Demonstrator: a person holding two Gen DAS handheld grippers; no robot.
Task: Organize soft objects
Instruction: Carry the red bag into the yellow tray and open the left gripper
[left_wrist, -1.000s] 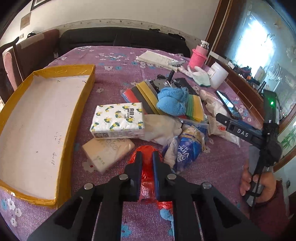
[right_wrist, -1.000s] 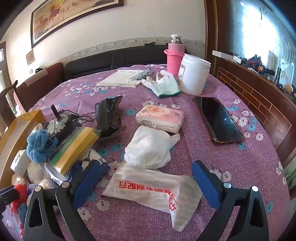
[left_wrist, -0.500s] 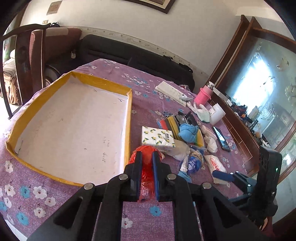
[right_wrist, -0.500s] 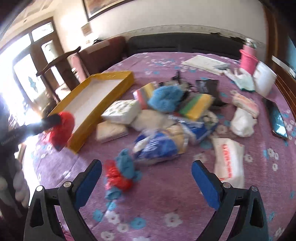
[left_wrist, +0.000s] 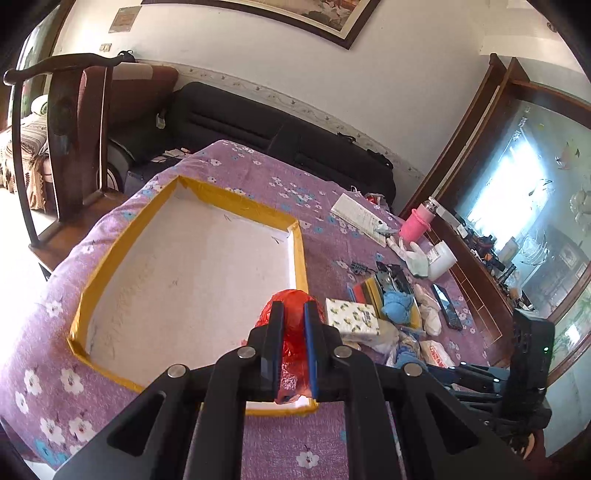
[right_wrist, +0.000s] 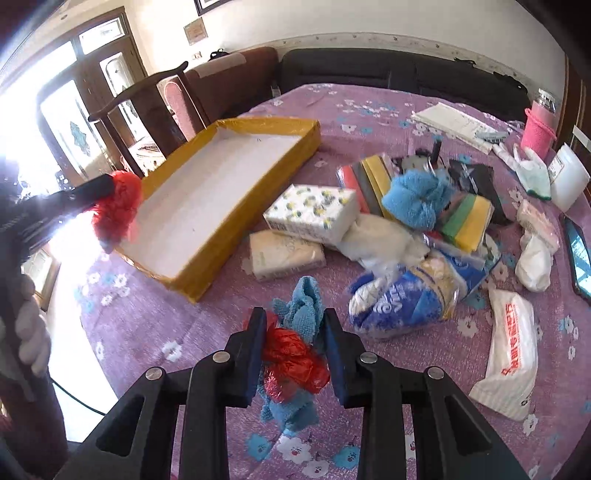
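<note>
My left gripper (left_wrist: 293, 314) is shut on a crumpled red plastic bag (left_wrist: 291, 299), which hangs over the near right corner of the yellow-rimmed tray (left_wrist: 192, 188). In the right wrist view that gripper (right_wrist: 110, 188) and its red bag (right_wrist: 118, 210) hover at the tray's (right_wrist: 236, 214) near end. My right gripper (right_wrist: 294, 321) points down at a blue cloth tangled with red plastic (right_wrist: 295, 350) on the purple tablecloth. Its jaws are closing, and the bundle fills the gap between the pads.
A heap of soft packs lies right of the tray: a printed tissue box (right_wrist: 314, 210), a beige pack (right_wrist: 284, 254), a blue towel (right_wrist: 417, 199), sponges (right_wrist: 465, 218) and a blue-white bag (right_wrist: 402, 299). A phone (right_wrist: 580, 254), pink bottle (right_wrist: 537, 129) and white jar (right_wrist: 569, 177) stand far right.
My left gripper carried the red bag up and leftwards from the heap to the tray's corner. My right gripper swung left from the white packs to the blue and red bundle, and its jaws narrowed around it.
</note>
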